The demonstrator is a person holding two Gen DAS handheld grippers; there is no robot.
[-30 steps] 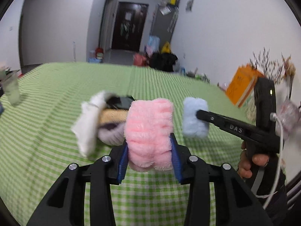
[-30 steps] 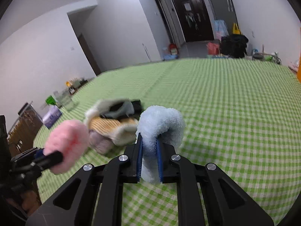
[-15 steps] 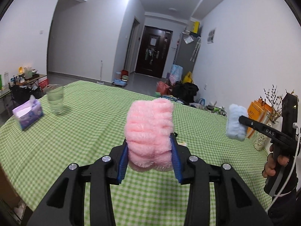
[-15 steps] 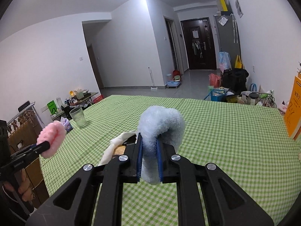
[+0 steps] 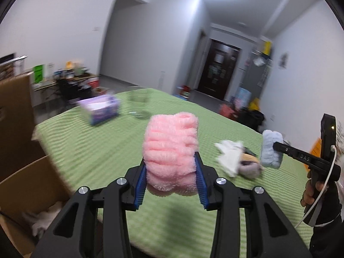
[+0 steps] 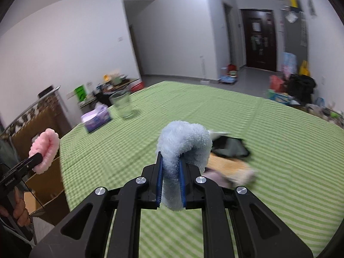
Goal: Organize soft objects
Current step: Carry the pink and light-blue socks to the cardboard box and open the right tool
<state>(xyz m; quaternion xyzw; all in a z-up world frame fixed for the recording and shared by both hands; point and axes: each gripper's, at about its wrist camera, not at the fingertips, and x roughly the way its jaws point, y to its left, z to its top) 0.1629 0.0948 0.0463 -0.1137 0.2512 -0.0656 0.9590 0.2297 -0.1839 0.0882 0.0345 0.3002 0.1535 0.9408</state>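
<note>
Counter: green checked cloth (image 5: 103,150) covers it; both views are blurred with motion.
Left tongs: the left tongs (image 5: 171,185) pinch a pink roll (image 5: 172,150) across its width, blue pads pressed into the fluff on both sides; the roll stands upright, its long axis pointing up out of the jaws.
Right tongs: the right tongs (image 6: 171,185) are squeezed nearly together on one end of a blue roll (image 6: 185,144), which arches up and over to the right.
Box: an open cardboard box (image 5: 28,185) stands just off the counter's left edge, below and left of the pink roll; something pale lies inside.
Key relation: the box lies to the left of both rolls, and the left hand is the nearer one, with the pink roll close to the counter edge by the box; my guess is that it goes in first.
Pile: more soft things (image 6: 228,161), white, tan, dark and greyish, lie in a heap on the counter to the right, past the blue roll.
Farther: a tissue box (image 6: 96,120) and a glass (image 6: 122,105) stand near the far left edge.
Background: white walls, a dark door at the end.
</note>
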